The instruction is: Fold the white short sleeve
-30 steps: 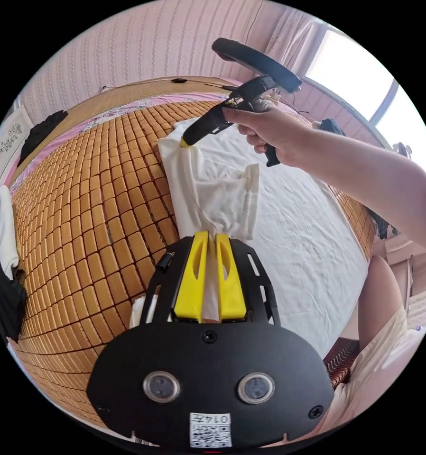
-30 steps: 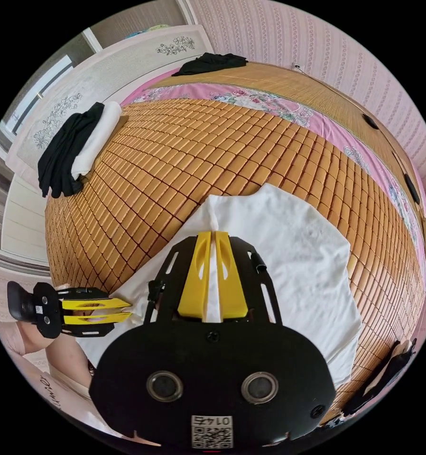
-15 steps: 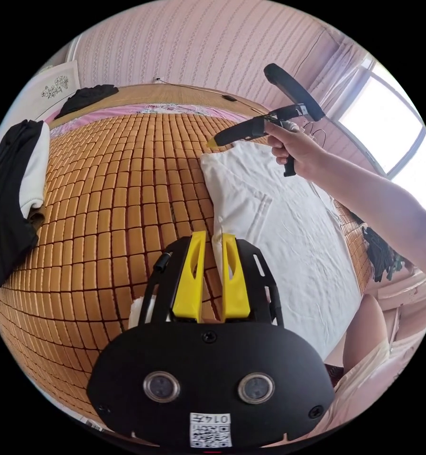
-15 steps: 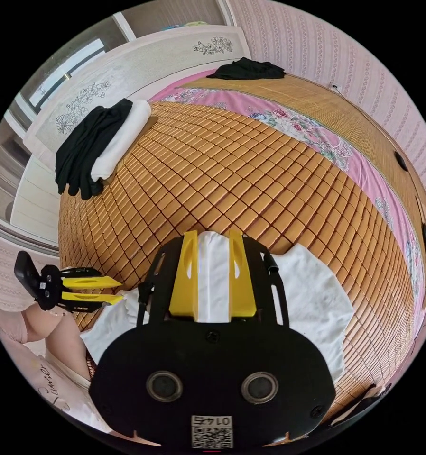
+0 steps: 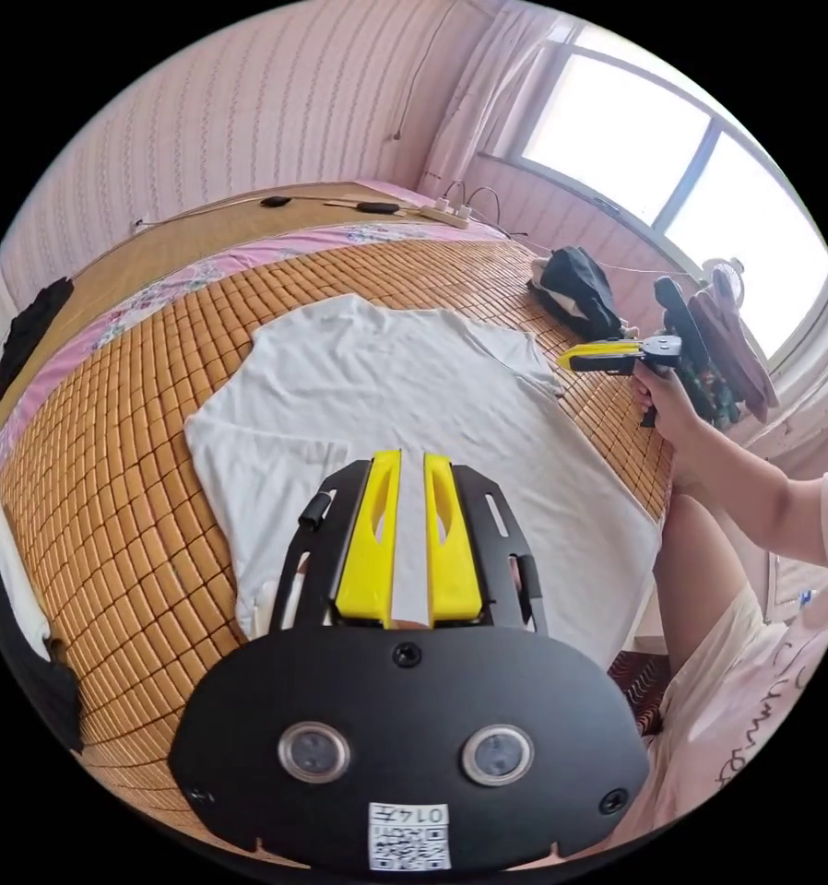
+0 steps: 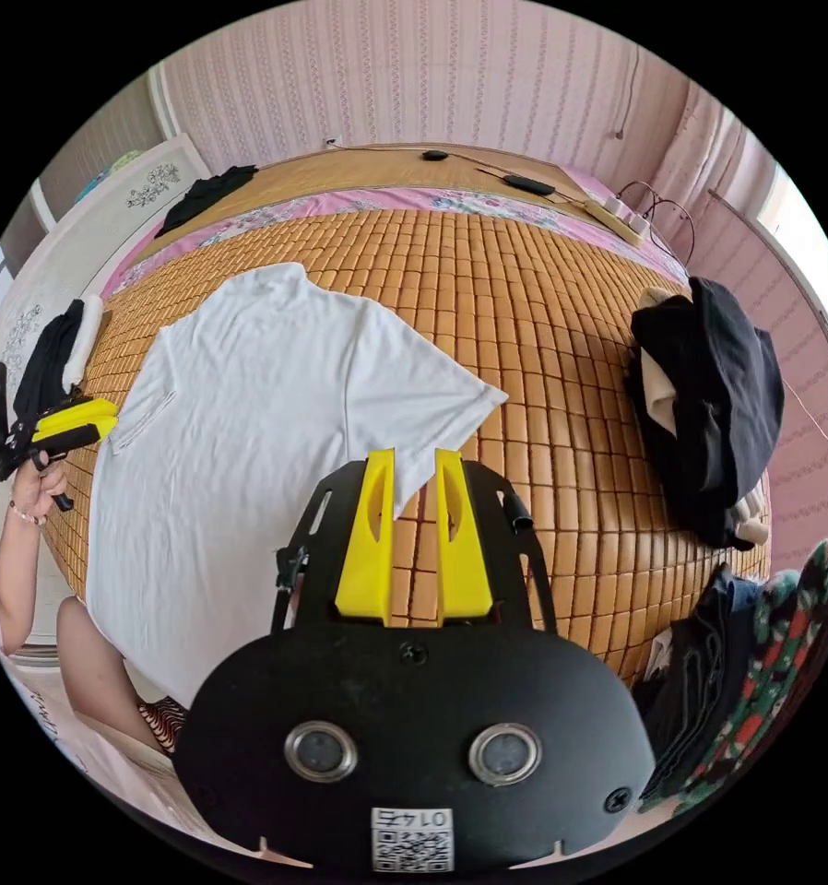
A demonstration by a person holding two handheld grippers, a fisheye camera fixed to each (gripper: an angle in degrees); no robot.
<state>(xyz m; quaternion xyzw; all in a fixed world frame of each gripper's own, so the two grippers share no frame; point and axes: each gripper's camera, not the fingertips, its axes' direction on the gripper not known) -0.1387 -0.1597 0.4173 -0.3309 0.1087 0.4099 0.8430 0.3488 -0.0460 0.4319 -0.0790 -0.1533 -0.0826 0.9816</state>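
In the left gripper view the left gripper (image 5: pixel 403 458) hangs above the white short sleeve (image 5: pixel 377 387), its yellow jaws a little apart with the shirt's cloth seen through the gap and nothing pinched. The shirt lies spread flat on the bamboo mat (image 5: pixel 128 498) of the bed, with one sleeve out toward the window side. Farther right in this view the right gripper (image 5: pixel 571 358) is held out level in a hand (image 5: pixel 658 401), off the shirt's sleeve edge and over the mat, with the forearm bent back toward the person's body; whether its jaws are parted cannot be told from here. In the right gripper view the left gripper (image 6: pixel 110 422) shows at the far left, gripped in a hand (image 6: pixel 31 489) beside the shirt's far sleeve. To its right the shirt (image 6: pixel 248 406) spreads across the mat (image 6: pixel 543 350), and the right gripper (image 6: pixel 412 456) stands with its jaws apart and empty over the tip of the near sleeve and the mat. A pile of dark clothes (image 6: pixel 709 406) sits near the bed's right edge. A second ago both grippers were clamped on a lifted fold of the shirt; half a second ago they had let go; now both have drawn back to either side and the shirt lies open.
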